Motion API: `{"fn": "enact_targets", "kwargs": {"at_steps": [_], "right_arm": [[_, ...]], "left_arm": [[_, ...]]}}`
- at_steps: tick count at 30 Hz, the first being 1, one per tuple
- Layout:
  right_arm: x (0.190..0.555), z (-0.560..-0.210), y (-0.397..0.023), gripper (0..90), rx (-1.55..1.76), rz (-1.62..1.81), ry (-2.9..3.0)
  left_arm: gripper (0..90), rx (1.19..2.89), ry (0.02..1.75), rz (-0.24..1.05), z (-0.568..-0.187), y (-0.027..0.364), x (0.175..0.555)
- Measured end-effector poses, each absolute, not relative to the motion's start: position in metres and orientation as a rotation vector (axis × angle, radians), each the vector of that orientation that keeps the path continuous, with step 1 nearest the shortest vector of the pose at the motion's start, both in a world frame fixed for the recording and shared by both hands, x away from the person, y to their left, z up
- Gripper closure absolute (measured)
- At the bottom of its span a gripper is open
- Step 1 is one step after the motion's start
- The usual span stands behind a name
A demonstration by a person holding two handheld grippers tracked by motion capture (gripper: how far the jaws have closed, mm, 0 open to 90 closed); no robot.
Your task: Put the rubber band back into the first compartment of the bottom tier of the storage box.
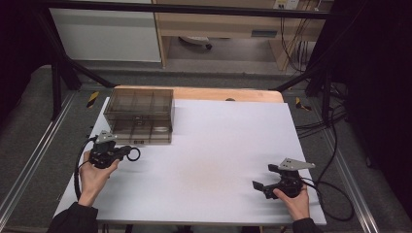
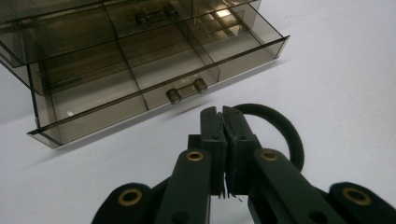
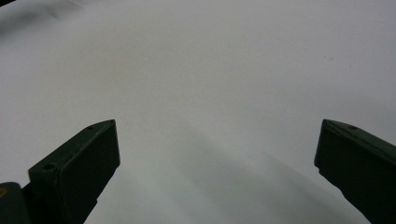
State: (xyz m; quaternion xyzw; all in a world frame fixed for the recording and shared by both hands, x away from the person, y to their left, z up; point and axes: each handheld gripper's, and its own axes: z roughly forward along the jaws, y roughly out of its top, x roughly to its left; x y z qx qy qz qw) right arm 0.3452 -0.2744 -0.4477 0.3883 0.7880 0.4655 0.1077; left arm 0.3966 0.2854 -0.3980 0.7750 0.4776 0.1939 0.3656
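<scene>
Now a black ring goes toward the smoky drawer box

Nearest, the right gripper [image 1: 259, 187] rests wide apart on the white table [image 1: 223, 145], holding nothing. At near left, the left gripper [image 2: 223, 113] pinches the black ring [image 2: 280, 128], jaws nearly together. Just beyond stands the clear drawer box [image 1: 141, 115], its bottom drawer [image 2: 154, 77] looking pulled out; I'd lift the ring clear of the handle [image 2: 187, 91] before releasing.

White surface [image 1: 218, 155], wooden strip exposed along its far edge. On it, at the far-left corner: a smoky transparent drawer organizer [image 1: 141, 115] with divided compartments; bottom drawer [image 2: 154, 79] slid partly out, two-post handle facing front. Just in front of it a black ring [image 1: 133, 154] rests on the surface.
</scene>
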Motion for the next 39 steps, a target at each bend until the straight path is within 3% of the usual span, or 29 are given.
{"fn": "enact_targets", "kwargs": {"at_steps": [39], "right_arm": [[0.345,-0.448,-0.274,0.7,1.143,1.368,2.320]], "left_arm": [[87.0,1.983,1.298,0.567,-0.377,0.302,0.427]]}}
